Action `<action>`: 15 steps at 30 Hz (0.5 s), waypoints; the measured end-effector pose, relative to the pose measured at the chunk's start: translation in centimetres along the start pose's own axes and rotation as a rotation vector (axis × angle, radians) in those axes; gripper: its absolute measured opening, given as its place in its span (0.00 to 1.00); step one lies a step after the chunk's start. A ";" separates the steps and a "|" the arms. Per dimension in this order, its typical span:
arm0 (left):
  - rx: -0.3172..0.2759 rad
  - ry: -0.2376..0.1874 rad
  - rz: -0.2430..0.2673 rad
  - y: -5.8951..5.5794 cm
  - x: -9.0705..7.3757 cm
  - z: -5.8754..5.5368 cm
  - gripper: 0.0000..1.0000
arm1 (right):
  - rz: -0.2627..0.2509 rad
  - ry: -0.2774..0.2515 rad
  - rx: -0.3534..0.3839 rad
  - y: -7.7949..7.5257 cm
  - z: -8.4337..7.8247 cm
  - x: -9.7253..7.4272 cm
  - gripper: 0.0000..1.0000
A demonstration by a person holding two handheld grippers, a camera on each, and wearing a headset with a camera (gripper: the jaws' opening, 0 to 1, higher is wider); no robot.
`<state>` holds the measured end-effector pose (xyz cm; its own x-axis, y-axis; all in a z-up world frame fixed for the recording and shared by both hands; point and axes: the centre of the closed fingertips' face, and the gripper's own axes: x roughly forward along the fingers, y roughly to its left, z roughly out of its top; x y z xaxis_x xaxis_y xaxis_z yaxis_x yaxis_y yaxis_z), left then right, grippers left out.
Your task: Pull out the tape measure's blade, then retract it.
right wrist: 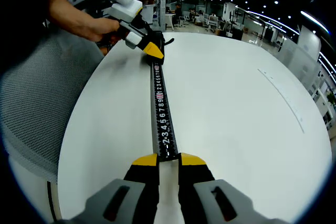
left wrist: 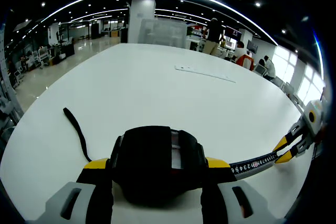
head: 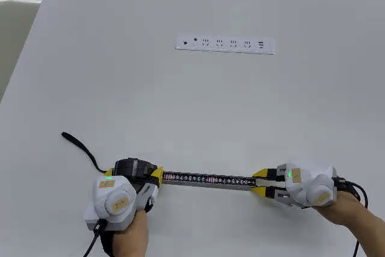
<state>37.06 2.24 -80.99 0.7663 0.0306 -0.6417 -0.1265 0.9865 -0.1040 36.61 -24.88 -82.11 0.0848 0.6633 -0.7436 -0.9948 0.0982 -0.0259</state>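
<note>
a: where is everything right now?

b: in the head view the case sits at about 7 o'clock on the worktop. the left gripper has its fingers clenched on the case's two sides. the blade is out, lying flat from the case toward 3 o'clock. at about 5 o'clock the right gripper has its fingers closed on the blade's free end.

a: what could go wrong from here?

b: my main worry is the free end. it looks like a narrow hold, so if it slips, i'd expect the spring to whip the blade back into the case. letting go all at once for the retract would do the same. walking the end back toward 9 o'clock seems safer.

a: anything else?

b: pulling off the blade's line could kink it or twist the case in the left fingers. the strap trails loose toward 10 o'clock, well clear of the blade, so i don't see it snagging.

a: any writing you can read?

b: only the blade's scale. the right gripper view shows 2 through 9, black with some red marks further on. i can't make out a brand on the case. the tan stickers on both grippers are too small to read, and so are the marks on the power strip at 12 o'clock.
</note>
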 end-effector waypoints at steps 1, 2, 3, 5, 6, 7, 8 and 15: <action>0.000 0.000 0.000 0.0 0.0 0.0 0.65 | 0.000 -0.001 0.000 0.0 0.0 0.1 0.10; -0.001 0.000 -0.001 0.0 0.0 0.0 0.65 | 0.000 -0.003 -0.001 0.0 0.2 0.1 0.10; -0.001 0.000 -0.001 0.0 0.0 0.0 0.65 | 0.000 -0.004 0.000 0.0 0.3 0.1 0.10; -0.001 0.002 -0.001 0.0 0.0 0.0 0.65 | 0.000 -0.006 -0.001 -0.1 0.3 0.2 0.10; -0.001 0.002 -0.002 0.0 0.0 0.0 0.65 | 0.000 -0.007 0.000 -0.1 0.4 0.3 0.10; -0.002 0.003 -0.003 0.0 0.0 0.0 0.65 | 0.001 -0.008 0.001 -0.1 0.5 0.3 0.10; -0.002 0.004 -0.004 0.0 0.0 0.0 0.65 | 0.002 -0.009 0.001 -0.1 0.6 0.3 0.10; -0.001 0.007 -0.006 0.1 0.0 0.0 0.65 | 0.007 -0.014 0.001 0.0 0.9 0.7 0.10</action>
<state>37.09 2.30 -81.00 0.7625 0.0234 -0.6465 -0.1223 0.9865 -0.1086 36.71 -23.69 -82.02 0.0790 0.6743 -0.7342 -0.9953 0.0948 -0.0201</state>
